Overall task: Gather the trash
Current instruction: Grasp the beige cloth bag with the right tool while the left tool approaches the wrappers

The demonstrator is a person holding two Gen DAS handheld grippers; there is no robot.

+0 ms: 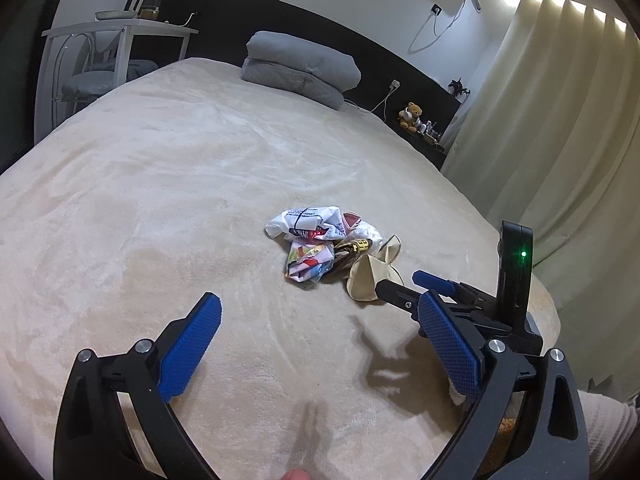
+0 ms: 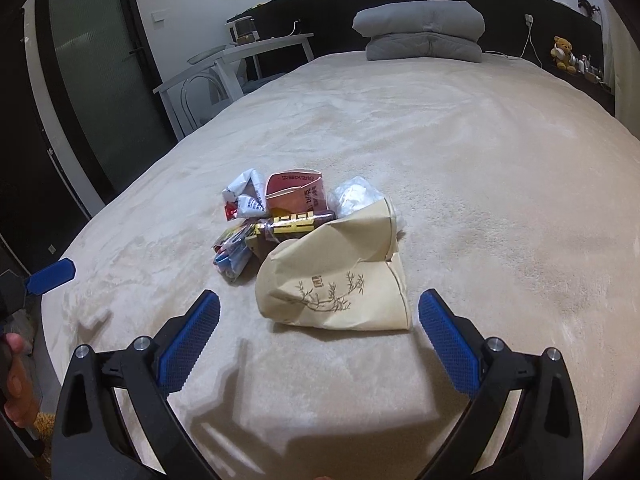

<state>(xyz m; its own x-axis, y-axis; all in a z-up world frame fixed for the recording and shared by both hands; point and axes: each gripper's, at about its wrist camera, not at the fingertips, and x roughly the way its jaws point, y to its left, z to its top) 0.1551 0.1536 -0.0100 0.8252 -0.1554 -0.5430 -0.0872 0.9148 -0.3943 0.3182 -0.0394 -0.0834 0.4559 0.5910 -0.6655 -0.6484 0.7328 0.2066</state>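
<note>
A small heap of trash lies on the cream bed cover [image 1: 160, 200]. It holds a crumpled beige paper bag [image 2: 336, 280] with a plant drawing, a pink paper cup [image 2: 294, 194], a white printed wrapper [image 1: 304, 224], a brown-and-gold wrapper [image 2: 296, 222], a colourful wrapper [image 1: 308, 262] and clear plastic [image 2: 354, 196]. My right gripper [image 2: 320, 300] is open, its blue pads either side of the bag's near end without touching it. My left gripper [image 1: 320, 304] is open over bare cover, short of the heap. One left finger [image 2: 56, 274] shows at the right wrist view's left edge.
A folded grey duvet [image 1: 300, 68] sits at the head of the bed by a black headboard. A white side table [image 1: 120, 36] and chair stand on the left, curtains [image 1: 560, 120] on the right. A teddy bear [image 1: 410, 116] sits on a dark shelf.
</note>
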